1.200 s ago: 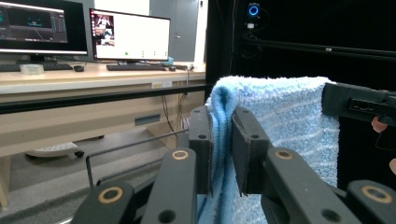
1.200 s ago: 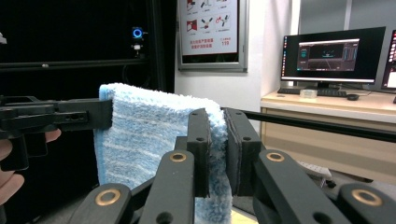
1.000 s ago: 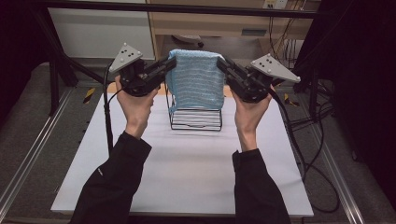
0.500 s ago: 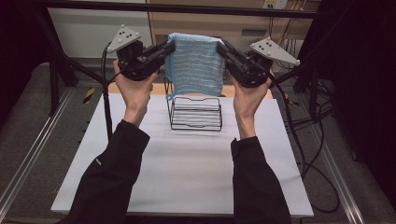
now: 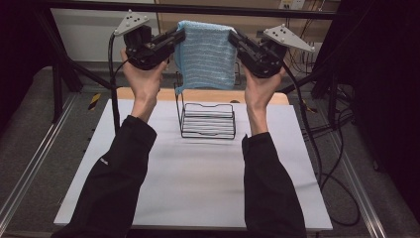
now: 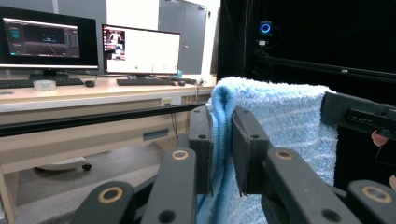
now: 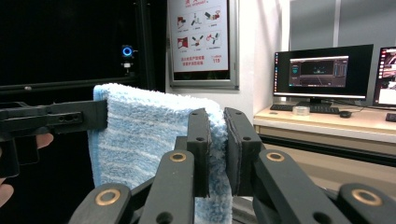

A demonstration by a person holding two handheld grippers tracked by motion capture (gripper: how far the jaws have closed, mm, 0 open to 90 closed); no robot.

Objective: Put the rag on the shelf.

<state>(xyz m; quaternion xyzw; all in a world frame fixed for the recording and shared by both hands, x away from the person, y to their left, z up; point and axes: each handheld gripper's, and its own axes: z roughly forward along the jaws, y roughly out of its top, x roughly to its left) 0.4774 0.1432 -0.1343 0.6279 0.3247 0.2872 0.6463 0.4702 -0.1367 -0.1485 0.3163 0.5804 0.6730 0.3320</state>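
Blue towel [image 5: 205, 54] hiding rack [image 5: 208, 120] back

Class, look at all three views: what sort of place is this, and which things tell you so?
Probably a robotics lab or recording workspace: desk monitors, a black frame-mounted camera, and a white table ringed by cables.

One blue towel [image 5: 206, 54] hangs at twelve o'clock above the table [image 5: 198, 188]. Two grippers pinch it: the left gripper [image 5: 177, 38] at eleven o'clock, the right gripper [image 5: 235, 38] at one o'clock. One black wire rack [image 5: 208, 120] stands at the table's twelve o'clock side. Two monitors [image 6: 140, 49] and two keyboards [image 6: 144, 82] sit on one desk [image 6: 93, 95]. One tape roll [image 6: 45, 85] lies there.
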